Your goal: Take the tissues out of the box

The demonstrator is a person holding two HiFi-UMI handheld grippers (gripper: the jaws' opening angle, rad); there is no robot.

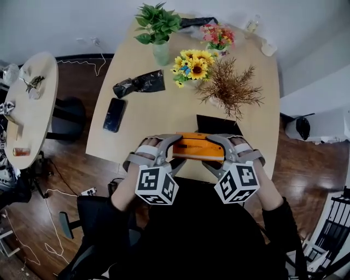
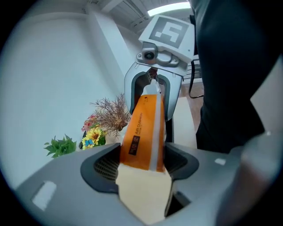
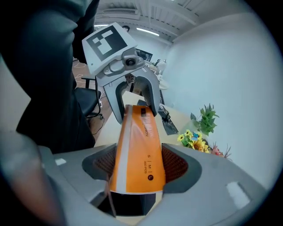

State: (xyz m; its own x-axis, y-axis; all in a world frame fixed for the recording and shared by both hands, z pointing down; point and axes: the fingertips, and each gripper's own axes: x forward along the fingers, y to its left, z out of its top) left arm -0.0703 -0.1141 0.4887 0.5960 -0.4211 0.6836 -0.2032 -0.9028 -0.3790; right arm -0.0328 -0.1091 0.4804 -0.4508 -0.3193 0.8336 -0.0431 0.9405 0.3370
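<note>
No tissues out yet. Box (image 1: pixel 197 147) sealed-looking on top, lifted at near edge of table (image 1: pixel 164 115). Left gripper (image 1: pixel 174 149) clamps one end, right gripper (image 1: pixel 223 150) pinches other. Right end looks open, flap hanging. Left to do: pull tissues out.

table (image 1: pixel 164 117) with phone (image 1: pixel 114 115), flowers (image 1: pixel 194 65)

Bright ceiling strip lights (image 2: pixel 170 7) are lighting my views evenly; both gripper views are bending, darkening and blurring at their edges.
</note>
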